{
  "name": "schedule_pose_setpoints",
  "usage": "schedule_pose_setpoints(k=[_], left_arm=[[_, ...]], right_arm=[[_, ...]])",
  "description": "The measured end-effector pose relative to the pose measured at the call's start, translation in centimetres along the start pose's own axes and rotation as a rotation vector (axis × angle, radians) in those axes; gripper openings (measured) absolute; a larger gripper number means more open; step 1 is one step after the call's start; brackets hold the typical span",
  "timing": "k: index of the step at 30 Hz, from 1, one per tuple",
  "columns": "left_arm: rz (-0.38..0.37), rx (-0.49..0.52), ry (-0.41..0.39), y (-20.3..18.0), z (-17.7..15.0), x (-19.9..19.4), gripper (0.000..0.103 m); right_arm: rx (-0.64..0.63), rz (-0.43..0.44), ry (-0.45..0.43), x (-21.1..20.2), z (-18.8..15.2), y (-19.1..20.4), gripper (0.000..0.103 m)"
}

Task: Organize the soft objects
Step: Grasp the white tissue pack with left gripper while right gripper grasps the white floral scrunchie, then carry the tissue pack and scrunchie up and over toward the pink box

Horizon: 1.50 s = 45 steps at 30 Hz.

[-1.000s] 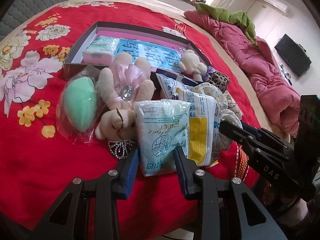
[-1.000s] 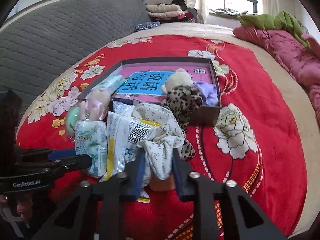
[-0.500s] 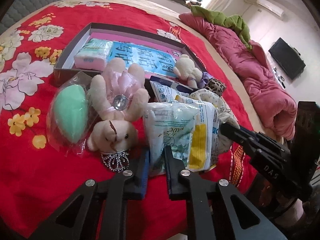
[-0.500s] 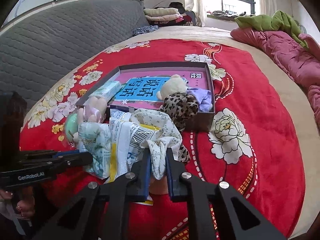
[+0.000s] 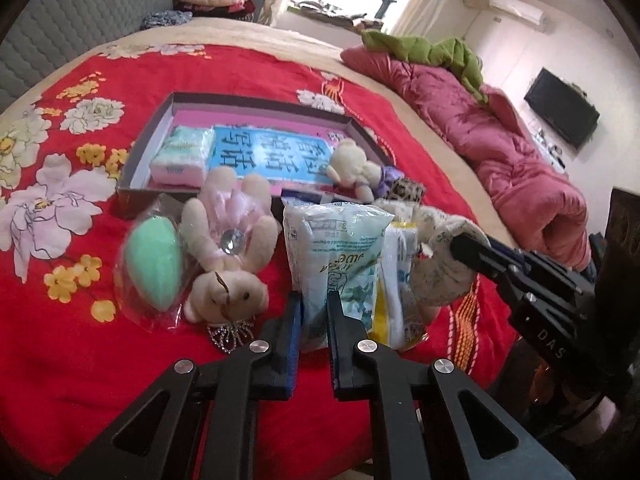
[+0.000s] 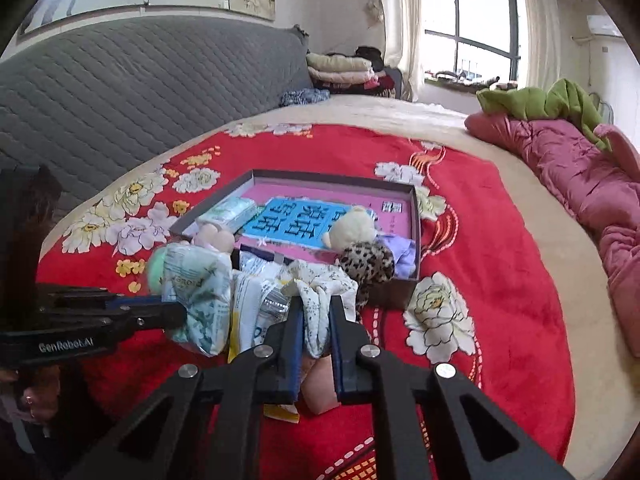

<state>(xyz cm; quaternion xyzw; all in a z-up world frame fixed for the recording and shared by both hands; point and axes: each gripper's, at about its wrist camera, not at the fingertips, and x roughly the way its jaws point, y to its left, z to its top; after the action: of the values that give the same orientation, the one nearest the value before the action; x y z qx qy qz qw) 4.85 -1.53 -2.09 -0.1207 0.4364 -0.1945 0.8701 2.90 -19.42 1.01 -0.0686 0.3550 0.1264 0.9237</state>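
Note:
My left gripper (image 5: 315,308) is shut on the lower edge of a white-and-green tissue pack (image 5: 340,256), which stands lifted off the red bedspread. A floral cloth (image 6: 320,292) is pinched upright in my right gripper (image 6: 316,316), which is also shut. The left wrist view shows the right gripper (image 5: 472,248) from the side with the cloth (image 5: 440,276) bunched at its tip. In the right wrist view the left gripper (image 6: 172,312) holds the pack (image 6: 200,292). A shallow dark box (image 5: 256,102) with a pink and blue bottom lies behind.
In the box lie a tissue pack (image 5: 184,154) and a small bear (image 5: 352,164). A pink bunny plush (image 5: 228,240), a bagged green sponge (image 5: 154,264), a yellow-white pack (image 5: 396,292) and a leopard-print piece (image 5: 406,190) lie in front. A pink quilt (image 5: 500,140) lies right.
Both grippers closed, the left on the tissue pack and the right on the floral cloth. Both then rose a little, lifting their loads off the bedspread.

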Motion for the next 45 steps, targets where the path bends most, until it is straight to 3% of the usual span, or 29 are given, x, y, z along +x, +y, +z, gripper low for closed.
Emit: schedule_pose_setpoints(k=[14, 33, 45], left_arm=[[-0.005, -0.007, -0.071, 0.2, 0.4, -2.5, 0.012], [0.031, 0.007, -0.121, 0.0, 0.8, -4.0, 0.012], [0.052, 0.005, -0.151, -0.2, 1.7, -4.8, 0.012]], right_arm=[[-0.084, 0.003, -0.131, -2.6, 1.2, 1.6, 0.012], [-0.047, 0.009, -0.211, -3.8, 2.6, 0.8, 0.012], [0.017, 0.068, -0.242, -3.6, 3.8, -0.2, 0.012]])
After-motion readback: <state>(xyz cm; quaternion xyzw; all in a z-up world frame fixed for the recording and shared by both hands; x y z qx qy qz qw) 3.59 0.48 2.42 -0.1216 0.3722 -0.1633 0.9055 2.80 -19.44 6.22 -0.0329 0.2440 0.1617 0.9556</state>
